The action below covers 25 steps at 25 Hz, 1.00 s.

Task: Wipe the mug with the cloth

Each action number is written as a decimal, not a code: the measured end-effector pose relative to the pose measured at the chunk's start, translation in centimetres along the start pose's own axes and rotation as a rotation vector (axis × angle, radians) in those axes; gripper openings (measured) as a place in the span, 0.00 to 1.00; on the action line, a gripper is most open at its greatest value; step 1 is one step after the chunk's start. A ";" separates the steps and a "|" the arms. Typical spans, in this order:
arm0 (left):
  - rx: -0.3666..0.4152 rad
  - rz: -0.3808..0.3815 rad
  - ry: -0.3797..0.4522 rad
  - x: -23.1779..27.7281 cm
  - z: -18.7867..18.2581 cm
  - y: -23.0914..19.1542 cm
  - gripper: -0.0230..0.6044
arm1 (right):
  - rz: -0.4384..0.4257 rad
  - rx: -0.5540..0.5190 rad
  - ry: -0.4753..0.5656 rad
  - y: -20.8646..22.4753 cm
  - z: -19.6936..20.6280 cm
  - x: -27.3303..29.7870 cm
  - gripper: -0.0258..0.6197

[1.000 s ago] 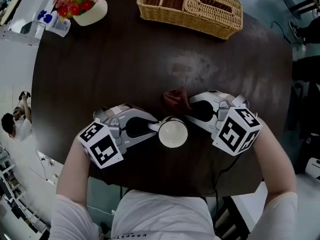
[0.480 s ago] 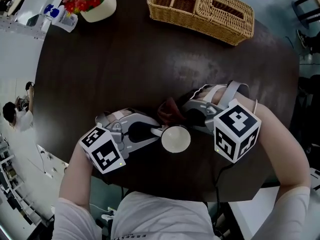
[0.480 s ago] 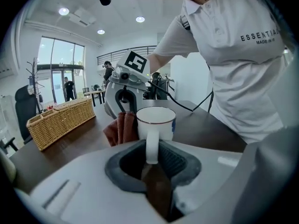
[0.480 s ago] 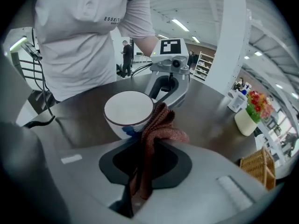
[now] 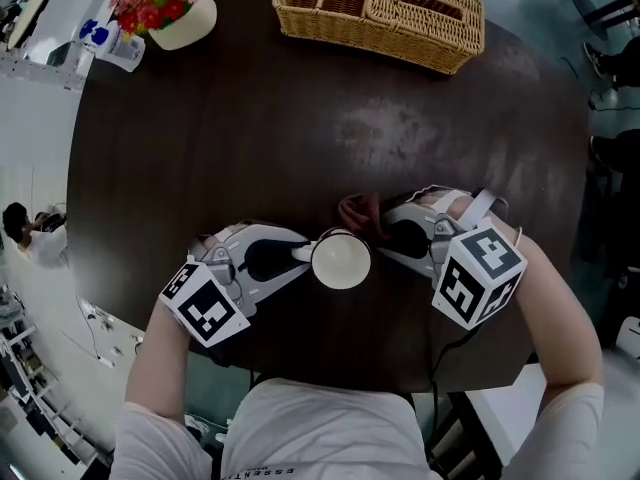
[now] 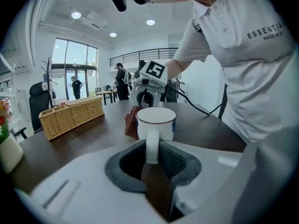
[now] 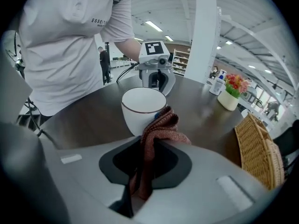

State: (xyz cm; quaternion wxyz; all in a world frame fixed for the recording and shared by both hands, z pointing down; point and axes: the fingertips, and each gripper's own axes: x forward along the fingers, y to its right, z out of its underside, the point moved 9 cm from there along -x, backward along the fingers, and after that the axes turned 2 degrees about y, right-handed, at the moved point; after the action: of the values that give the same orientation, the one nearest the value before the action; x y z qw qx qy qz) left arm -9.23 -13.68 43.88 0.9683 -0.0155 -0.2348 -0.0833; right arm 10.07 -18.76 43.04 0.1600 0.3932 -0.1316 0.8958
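A white mug [image 5: 341, 260] with a thin dark rim stands near the front edge of the dark table [image 5: 250, 138]. My left gripper [image 5: 303, 253] is shut on the mug's handle [image 6: 152, 143], and the mug [image 6: 156, 122] rises just beyond its jaws. My right gripper [image 5: 382, 232] is shut on a reddish-brown cloth [image 5: 359, 211]. In the right gripper view the bunched cloth [image 7: 160, 132] presses against the near right side of the mug [image 7: 141, 108]. The cloth [image 6: 132, 121] also shows behind the mug's left side in the left gripper view.
A two-part wicker basket [image 5: 380, 13] sits at the table's far edge. A white pot of flowers [image 5: 165, 8] and a small bottle [image 5: 105, 43] stand at the far left. A person's torso and arms are close behind the mug.
The right gripper has swung round with the cloth, from the mug's far side toward its right side. The mug and left gripper have barely shifted.
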 end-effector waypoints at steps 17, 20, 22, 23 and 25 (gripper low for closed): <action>-0.011 -0.158 0.040 -0.1 0.3 1.9 0.16 | 0.357 0.468 -0.019 -9.5 -2.2 0.9 0.17; -0.024 -0.192 0.061 -0.3 1.0 2.2 0.16 | 0.422 0.575 -0.023 -10.6 -2.5 1.1 0.17; -0.031 -0.213 0.079 -0.3 1.0 2.5 0.15 | 0.474 0.658 -0.028 -11.2 -2.4 0.9 0.17; -0.034 -0.220 0.090 -0.3 0.9 2.7 0.15 | 0.499 0.698 -0.029 -11.4 -2.3 0.6 0.17; -0.044 -0.227 0.111 -0.2 1.0 3.2 0.15 | 0.547 0.768 -0.026 -12.0 -2.1 0.1 0.17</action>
State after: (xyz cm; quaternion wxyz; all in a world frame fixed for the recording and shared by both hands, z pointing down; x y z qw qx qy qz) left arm -9.29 -10.42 44.69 0.9636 -0.0055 -0.1794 -0.1982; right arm 13.28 -6.98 43.06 -0.2405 0.3860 0.1086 0.8839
